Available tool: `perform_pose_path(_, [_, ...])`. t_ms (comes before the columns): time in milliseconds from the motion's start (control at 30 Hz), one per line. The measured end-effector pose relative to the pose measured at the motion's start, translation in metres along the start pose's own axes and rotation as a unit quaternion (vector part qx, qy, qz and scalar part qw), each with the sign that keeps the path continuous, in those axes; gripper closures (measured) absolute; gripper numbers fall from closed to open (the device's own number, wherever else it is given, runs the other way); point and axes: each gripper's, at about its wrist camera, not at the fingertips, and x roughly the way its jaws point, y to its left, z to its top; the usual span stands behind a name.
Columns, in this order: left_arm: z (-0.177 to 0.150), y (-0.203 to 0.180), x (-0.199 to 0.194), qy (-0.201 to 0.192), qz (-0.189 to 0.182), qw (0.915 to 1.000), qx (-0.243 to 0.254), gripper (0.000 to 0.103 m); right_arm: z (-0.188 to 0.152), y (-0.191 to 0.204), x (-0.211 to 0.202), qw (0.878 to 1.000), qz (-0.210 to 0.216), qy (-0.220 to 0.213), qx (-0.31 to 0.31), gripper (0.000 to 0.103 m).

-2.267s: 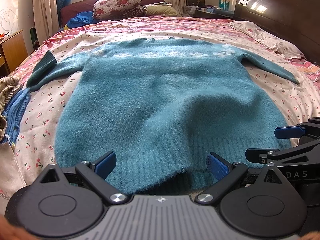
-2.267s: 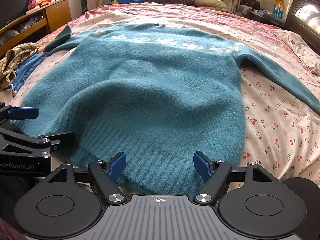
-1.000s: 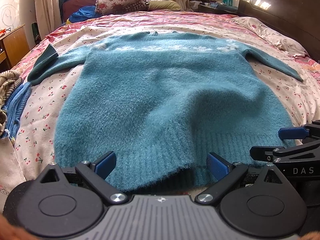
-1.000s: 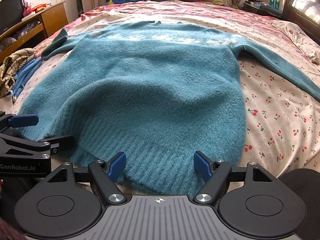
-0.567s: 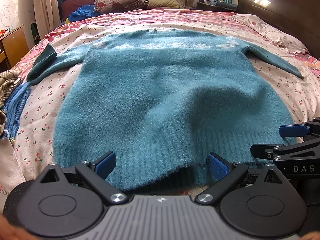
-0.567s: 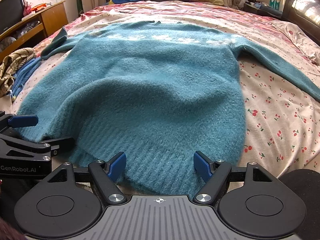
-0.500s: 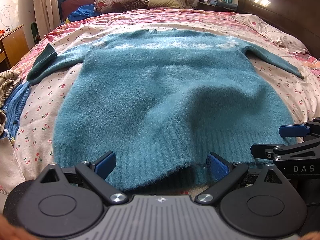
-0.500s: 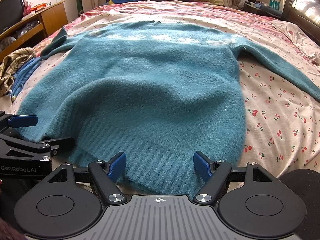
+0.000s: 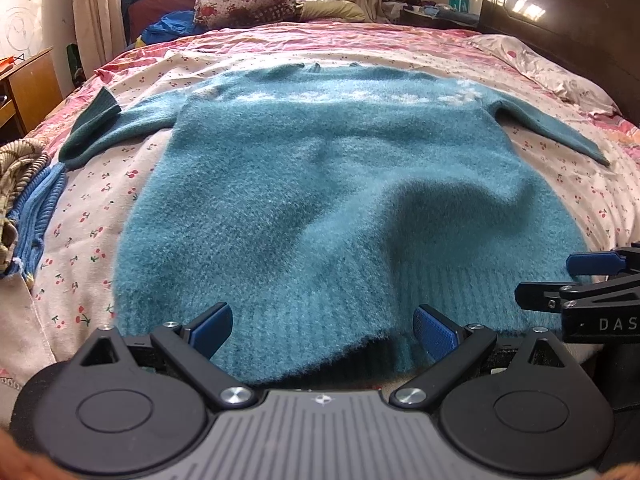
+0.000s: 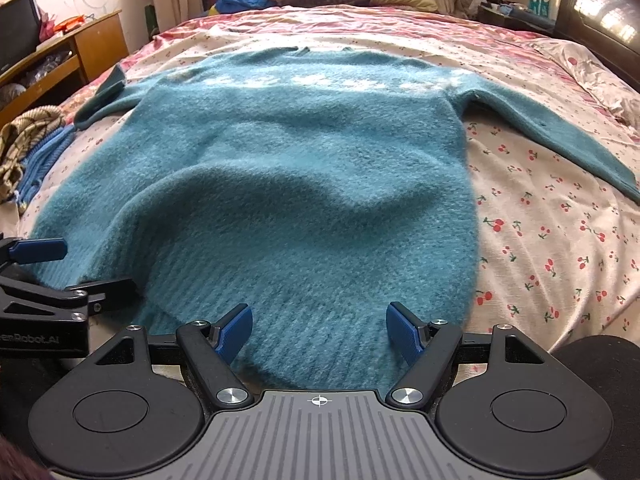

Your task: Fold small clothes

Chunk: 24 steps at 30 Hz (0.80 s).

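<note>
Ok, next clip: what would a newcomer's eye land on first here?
A fluffy teal sweater fills the middle of the bed, spread flat with both sleeves out, on a cherry-print sheet. Both tools sit open at its ribbed hem, the left tool and the right tool side by side. A blue knit lies bunched at the bed's left edge.

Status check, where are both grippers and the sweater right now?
Left gripper and right gripper open at hem. Teal sweater flat, unfolded. Nothing on it.
</note>
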Motion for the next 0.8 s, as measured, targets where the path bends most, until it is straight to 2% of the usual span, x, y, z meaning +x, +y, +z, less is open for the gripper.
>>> perform_pose_path(533, [0.012, 0.019, -0.009, 0.004, -0.017, 0.9998, -0.01, 0.001, 0.002, -0.036, -0.008, 0.999, -0.021, 0.005, 0.037, 0.034])
perform_pose_path(667, [0.013, 0.02, -0.009, 0.002, -0.013, 0.9999, -0.003, 0.001, 0.0, -0.043, -0.002, 0.998, -0.033, 0.024, 0.041, 0.038])
perform_pose_path(800, [0.013, 0.021, -0.011, 0.0, -0.014, 0.9999, -0.006, 0.001, -0.002, -0.045, 0.006, 0.998, -0.023, 0.045, 0.045, 0.043])
